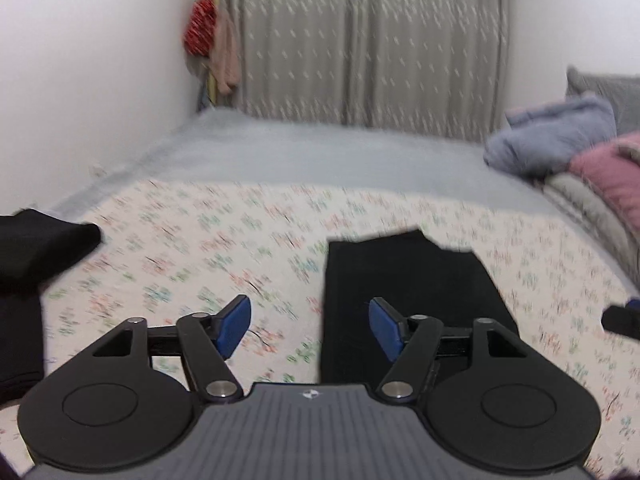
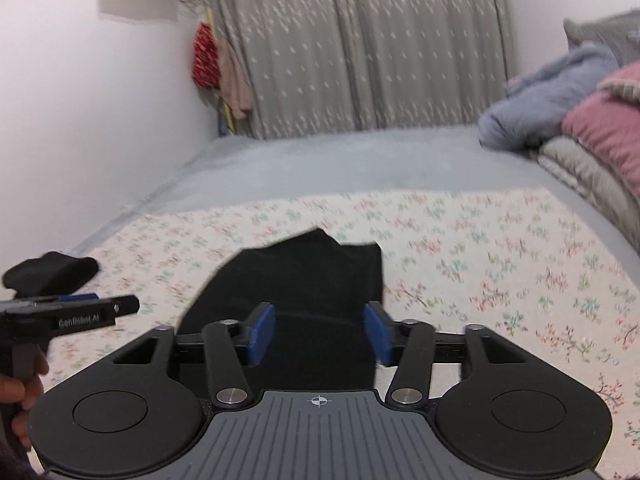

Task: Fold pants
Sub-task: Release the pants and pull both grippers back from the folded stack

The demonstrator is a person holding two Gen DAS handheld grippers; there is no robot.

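Folded black pants (image 1: 404,300) lie flat on the floral sheet (image 1: 224,248); they also show in the right wrist view (image 2: 296,292). My left gripper (image 1: 310,328) is open and empty, hovering above the pants' left edge, its right finger over the cloth. My right gripper (image 2: 320,334) is open and empty above the near part of the pants. The left gripper shows from the side at the left of the right wrist view (image 2: 80,312). The right gripper's tip shows at the right edge of the left wrist view (image 1: 624,318).
Another black garment (image 1: 36,256) lies at the left, also in the right wrist view (image 2: 52,270). Blue, pink and grey bedding (image 2: 560,120) is piled at the right. A grey blanket (image 2: 340,164), a curtain (image 2: 360,48) and a white wall (image 1: 80,80) lie beyond.
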